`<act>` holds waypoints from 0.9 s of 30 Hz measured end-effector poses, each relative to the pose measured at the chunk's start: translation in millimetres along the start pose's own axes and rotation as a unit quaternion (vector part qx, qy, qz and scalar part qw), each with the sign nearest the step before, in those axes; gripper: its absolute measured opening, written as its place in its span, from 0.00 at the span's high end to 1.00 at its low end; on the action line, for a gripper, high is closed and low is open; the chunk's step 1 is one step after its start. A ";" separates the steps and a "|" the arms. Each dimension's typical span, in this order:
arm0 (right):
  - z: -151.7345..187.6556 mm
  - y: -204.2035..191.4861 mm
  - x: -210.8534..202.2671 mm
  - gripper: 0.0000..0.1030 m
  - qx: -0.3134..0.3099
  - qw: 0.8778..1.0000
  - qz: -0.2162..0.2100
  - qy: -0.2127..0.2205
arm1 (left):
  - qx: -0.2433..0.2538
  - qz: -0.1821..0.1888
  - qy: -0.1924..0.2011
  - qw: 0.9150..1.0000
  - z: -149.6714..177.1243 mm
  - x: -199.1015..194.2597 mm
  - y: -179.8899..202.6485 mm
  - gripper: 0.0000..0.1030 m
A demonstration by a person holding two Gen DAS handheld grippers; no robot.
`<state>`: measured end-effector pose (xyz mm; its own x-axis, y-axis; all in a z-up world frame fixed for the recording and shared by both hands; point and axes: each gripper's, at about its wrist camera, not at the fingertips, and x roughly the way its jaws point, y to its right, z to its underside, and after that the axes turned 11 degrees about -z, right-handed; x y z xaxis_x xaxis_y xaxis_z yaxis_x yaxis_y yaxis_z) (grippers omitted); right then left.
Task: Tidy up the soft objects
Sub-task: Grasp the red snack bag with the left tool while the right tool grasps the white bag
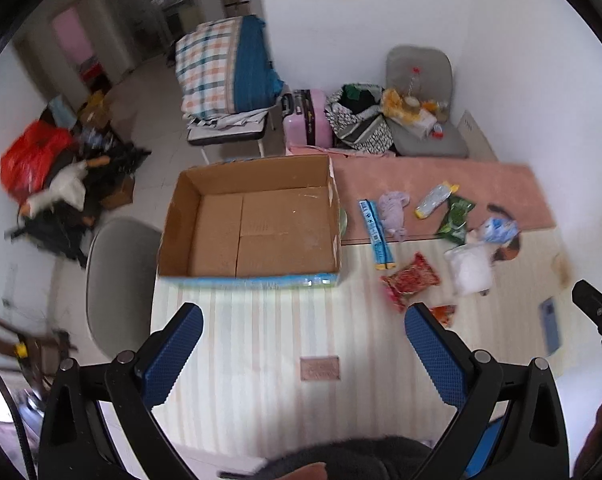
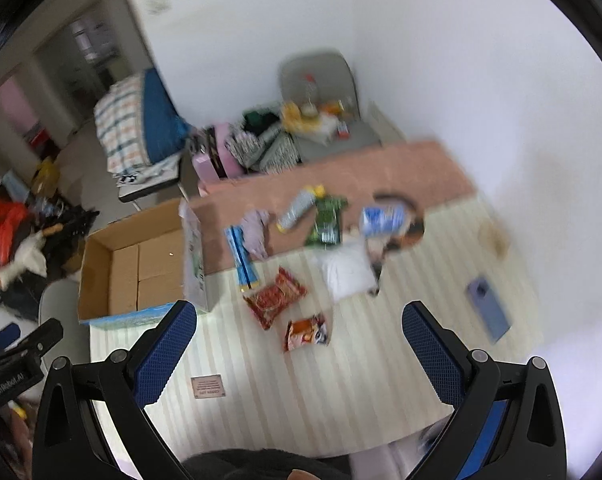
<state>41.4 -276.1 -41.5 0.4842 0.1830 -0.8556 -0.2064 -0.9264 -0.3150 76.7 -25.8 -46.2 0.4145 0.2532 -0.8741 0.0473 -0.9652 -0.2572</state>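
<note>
Cardboard open box [image 1: 257, 232] empty; both grippers, left [image 1: 303, 344] and right [image 2: 299, 340], spread. We pinch the crinkly red snack packet [image 2: 275, 298] mid-body first.

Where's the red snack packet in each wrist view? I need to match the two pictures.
Left wrist: the red snack packet lies right of centre on the striped cloth, just above the right blue finger.
Right wrist: the same packet lies near centre, between the two fingers.
Shared landmark: the open cardboard box, to the packet's left in both.
</note>
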 end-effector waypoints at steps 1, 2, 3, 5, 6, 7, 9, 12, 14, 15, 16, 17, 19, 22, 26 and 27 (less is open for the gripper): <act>-2.3 15.7 24.5 0.00 0.027 0.999 -0.009 -0.021 | 0.019 -0.018 -0.007 1.000 -5.1 16.3 11.4 0.01; -3.7 28.1 41.8 0.00 0.045 0.998 -0.010 -0.033 | 0.035 -0.021 -0.014 0.999 -8.6 29.7 19.7 0.01; -5.4 44.0 66.7 0.00 0.064 0.997 -0.008 -0.051 | 0.047 -0.020 -0.020 0.998 -11.2 42.4 27.8 0.01; -9.1 72.8 114.1 0.00 0.084 0.993 0.004 -0.079 | 0.083 -0.026 -0.044 0.995 -17.4 75.8 53.3 0.01; -11.9 81.7 132.8 0.00 0.084 0.992 0.015 -0.092 | 0.099 -0.018 -0.049 0.994 -19.8 87.9 64.9 0.01; -15.9 89.3 155.0 0.00 0.071 0.991 0.019 -0.108 | 0.121 -0.014 -0.049 0.991 -22.5 102.5 81.3 0.01; -27.0 100.5 196.1 0.00 0.033 0.988 0.039 -0.145 | 0.160 -0.015 -0.050 0.986 -27.3 121.8 108.2 0.01; -41.7 114.1 247.6 0.00 -0.020 0.981 0.069 -0.179 | 0.225 -0.029 -0.054 0.972 -31.4 159.3 158.0 0.01; -51.0 122.1 276.0 0.00 -0.039 0.978 0.069 -0.195 | 0.248 -0.017 -0.074 0.966 -33.2 183.4 181.4 0.01; -54.8 128.0 291.4 0.00 -0.045 0.974 0.073 -0.208 | 0.252 -0.012 -0.083 0.964 -32.5 191.9 189.9 0.01; -57.7 134.3 308.9 0.00 -0.049 0.971 0.081 -0.218 | 0.261 -0.002 -0.097 0.961 -30.8 203.5 202.3 0.01; -59.4 136.5 319.6 0.00 -0.052 0.969 0.076 -0.229 | 0.265 0.008 -0.106 0.958 -29.7 209.8 209.2 0.01; -60.2 143.8 342.0 0.00 -0.050 0.964 0.070 -0.251 | 0.281 0.021 -0.130 0.951 -25.7 230.0 230.1 0.01; -58.9 155.1 368.1 0.00 -0.038 0.957 0.047 -0.283 | 0.315 0.043 -0.154 0.936 -17.1 252.0 255.6 0.01; -54.1 168.1 390.4 0.00 -0.032 0.949 0.038 -0.311 | 0.348 0.050 -0.166 0.921 -7.5 278.1 281.7 0.02; -52.5 169.8 393.3 0.00 -0.033 0.948 0.035 -0.315 | 0.351 0.050 -0.169 0.920 -6.0 283.1 285.2 0.06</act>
<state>241.5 -378.7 -409.9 -0.1375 0.2610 -0.9555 -0.1563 -0.9583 -0.2393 212.9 -229.8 -364.5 0.0728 0.2856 -0.9556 -0.6237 -0.7346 -0.2671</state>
